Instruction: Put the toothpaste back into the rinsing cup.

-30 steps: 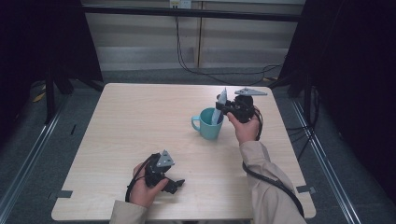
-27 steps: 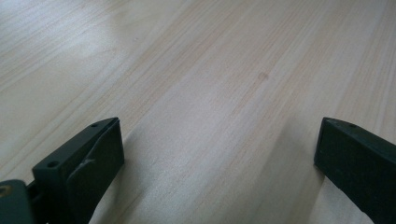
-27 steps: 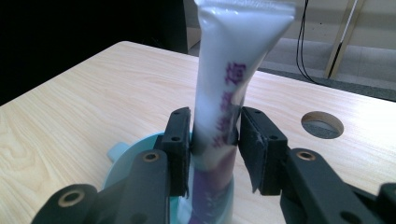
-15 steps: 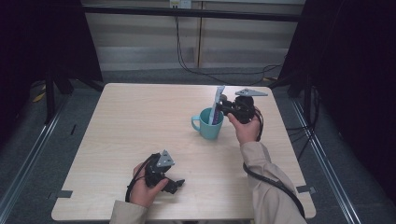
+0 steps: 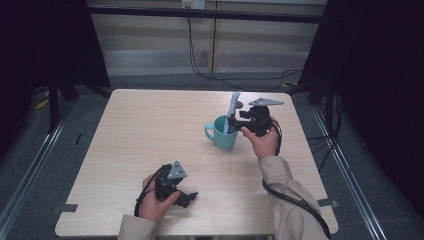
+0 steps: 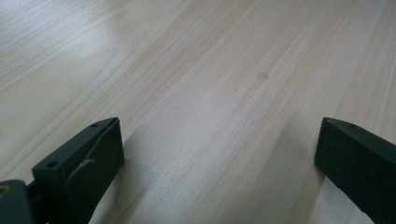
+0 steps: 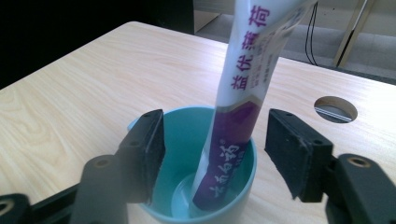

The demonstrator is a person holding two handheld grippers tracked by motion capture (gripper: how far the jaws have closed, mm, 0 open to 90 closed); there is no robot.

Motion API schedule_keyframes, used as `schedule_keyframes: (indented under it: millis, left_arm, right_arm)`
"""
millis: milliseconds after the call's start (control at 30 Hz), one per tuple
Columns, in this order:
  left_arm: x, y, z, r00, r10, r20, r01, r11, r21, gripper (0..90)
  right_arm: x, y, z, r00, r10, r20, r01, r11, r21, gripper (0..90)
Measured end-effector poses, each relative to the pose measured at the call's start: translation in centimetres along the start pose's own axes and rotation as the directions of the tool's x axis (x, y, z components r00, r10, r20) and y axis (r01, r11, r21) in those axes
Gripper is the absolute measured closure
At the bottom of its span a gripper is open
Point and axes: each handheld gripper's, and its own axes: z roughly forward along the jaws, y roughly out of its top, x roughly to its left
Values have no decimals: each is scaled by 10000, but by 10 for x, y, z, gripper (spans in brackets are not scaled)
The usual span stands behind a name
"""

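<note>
A teal mug (image 5: 223, 133) (image 7: 205, 172) stands right of the table's middle, handle to the left. A white and purple toothpaste tube (image 5: 231, 111) (image 7: 243, 93) stands in it, leaning on the rim. My right gripper (image 5: 237, 123) (image 7: 215, 144) is open at the mug's right side, its jaws on either side of the tube and apart from it. My left gripper (image 5: 187, 197) (image 6: 217, 154) rests low over bare wood near the front edge, open with nothing between its jaws.
The light wooden table (image 5: 150, 130) has a round cable hole (image 7: 335, 109) behind the mug. Black frame posts and dark curtains stand at both sides, and cables hang over the floor behind the table.
The right gripper has let go of the tube, which now stands in the mug, leaning on the rim. The left gripper has stayed put.
</note>
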Motion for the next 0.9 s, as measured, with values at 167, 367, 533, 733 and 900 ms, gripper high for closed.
schedule_keyframes:
  millis: [167, 367, 533, 733, 900]
  left_arm:
    - [0, 0, 0, 10000, 0, -7, 0, 10000, 9, 11]
    - [0, 0, 0, 10000, 16, 7, -16, 10000, 27, 11]
    - [0, 0, 0, 10000, 15, 10, -15, 10000, 31, 11]
    - [0, 0, 0, 10000, -19, 4, 19, 10000, 19, 10]
    - [0, 0, 0, 10000, 14, 7, -14, 10000, 26, 10]
  right_arm:
    - [1, 1, -4, 10000, 11, -45, -10, 9999, 120, 315]
    - [2, 0, -10, 9996, -160, -252, 167, 9994, 287, 281]
    - [4, -5, -20, 9991, -259, -328, 274, 9987, 434, 257]
    - [4, -8, -32, 9982, -392, -458, 414, 9980, 477, 253]
    - [5, -14, -38, 9974, -448, -559, 478, 9974, 538, 252]
